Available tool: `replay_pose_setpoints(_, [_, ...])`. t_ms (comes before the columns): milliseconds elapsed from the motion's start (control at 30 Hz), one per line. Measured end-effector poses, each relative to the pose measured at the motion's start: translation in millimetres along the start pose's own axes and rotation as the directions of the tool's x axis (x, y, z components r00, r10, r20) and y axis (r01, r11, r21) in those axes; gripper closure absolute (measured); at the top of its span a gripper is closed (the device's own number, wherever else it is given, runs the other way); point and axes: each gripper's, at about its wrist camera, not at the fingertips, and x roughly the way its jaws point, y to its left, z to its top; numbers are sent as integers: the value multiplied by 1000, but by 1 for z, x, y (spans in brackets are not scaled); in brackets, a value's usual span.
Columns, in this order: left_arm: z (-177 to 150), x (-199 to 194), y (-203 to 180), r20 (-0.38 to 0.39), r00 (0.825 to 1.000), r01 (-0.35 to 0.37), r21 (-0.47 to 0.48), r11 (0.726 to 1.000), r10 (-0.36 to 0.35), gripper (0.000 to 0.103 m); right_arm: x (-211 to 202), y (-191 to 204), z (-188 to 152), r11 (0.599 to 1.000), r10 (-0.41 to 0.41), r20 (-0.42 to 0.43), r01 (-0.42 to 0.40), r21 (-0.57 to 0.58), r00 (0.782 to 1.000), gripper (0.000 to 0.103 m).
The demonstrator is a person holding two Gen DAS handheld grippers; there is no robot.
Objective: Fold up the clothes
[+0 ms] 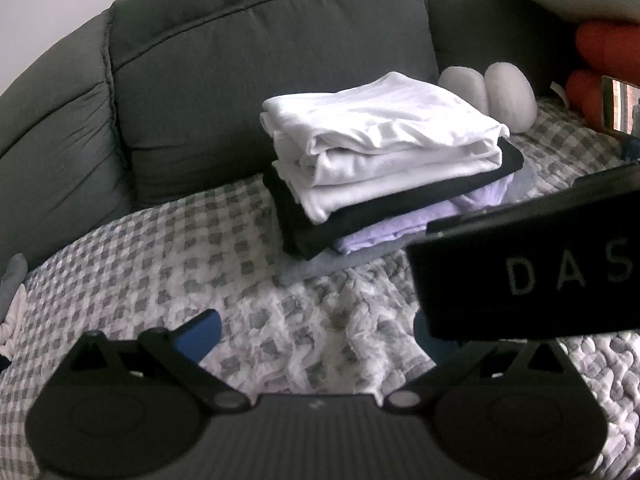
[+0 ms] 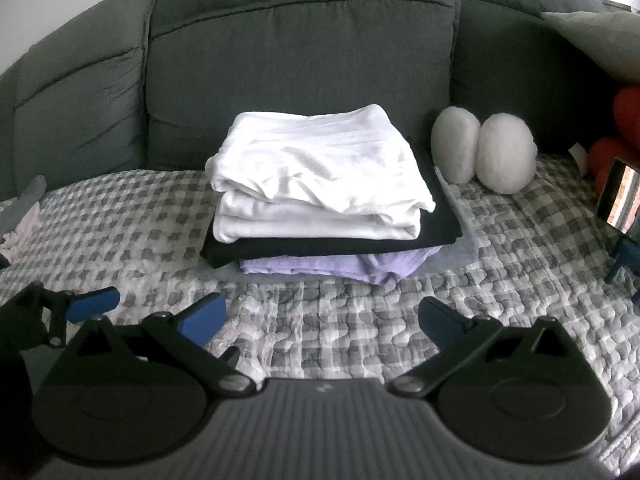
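Both claws, left gripper (image 1: 316, 336) and right gripper (image 2: 322, 318), gape wide and empty; I see the folded stack (image 2: 320, 196) straight ahead beyond my fingertips on the checked quilt (image 2: 320, 340), soft, light, slumpy, best lifted under its bottom layer

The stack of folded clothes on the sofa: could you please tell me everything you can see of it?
The stack of folded clothes sits on the checked quilt against the dark grey sofa back. On top lie white garments, slightly rumpled, in about three layers; below them a black garment juts out wider, then a lilac one, with a pale blue-grey layer at the bottom. Nothing grips it; both tongs are open and apart from it.
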Motion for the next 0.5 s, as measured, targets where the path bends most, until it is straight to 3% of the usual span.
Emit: replay_pose_setpoints(500, [-1, 2, 1, -13, 1000, 1, 1, 1000, -1, 1, 2, 2, 0, 1000, -5, -9, 5, -11, 1000, 0])
